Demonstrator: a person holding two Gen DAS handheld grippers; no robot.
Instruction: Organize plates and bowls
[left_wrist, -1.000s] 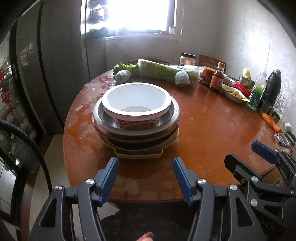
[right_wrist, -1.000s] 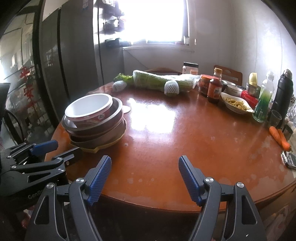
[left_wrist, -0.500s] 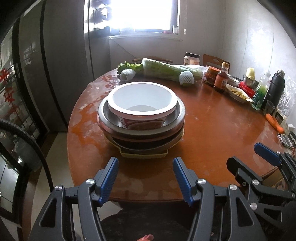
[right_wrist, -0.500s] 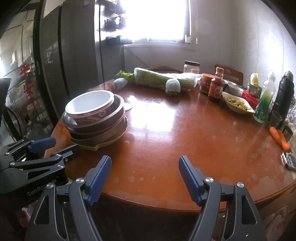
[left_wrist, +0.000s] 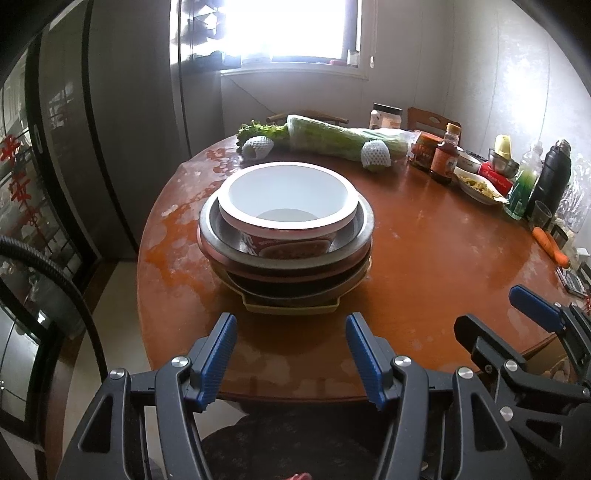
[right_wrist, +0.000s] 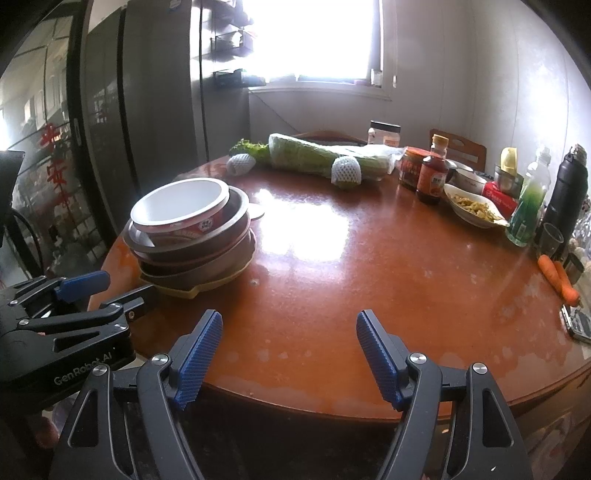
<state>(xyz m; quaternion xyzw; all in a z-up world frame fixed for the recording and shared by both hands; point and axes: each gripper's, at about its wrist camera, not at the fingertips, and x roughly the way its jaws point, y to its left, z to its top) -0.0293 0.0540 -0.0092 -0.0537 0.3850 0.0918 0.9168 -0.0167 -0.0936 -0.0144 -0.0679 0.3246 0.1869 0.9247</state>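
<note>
Near the left edge of the round tabletop (right_wrist: 369, 266) stands one pile of dishes (left_wrist: 286, 266): a white paper bowl (left_wrist: 288, 199) with a red printed wall sits on top, inside a steel bowl (left_wrist: 356, 236), which rests on darker plates and a yellowish tray at the bottom. The pile leans slightly, as the right wrist view shows, with the paper bowl tilted toward the near side.

The left gripper (left_wrist: 291, 345) hovers over the near rim of the tabletop, straight in front of the pile, its blue pads spread wide and holding nothing. The right gripper (right_wrist: 290, 349) hangs further along the near edge, also spread and empty, facing bare wood.

Such a pile fits either dishes already gathered or a pile waiting to be sorted out, so the stage cannot be settled. Any handling of it should, I judge, respect its lean: the light paper bowl would slide or crush easily under a hard pinch, and the steel rim is slippery.
</note>
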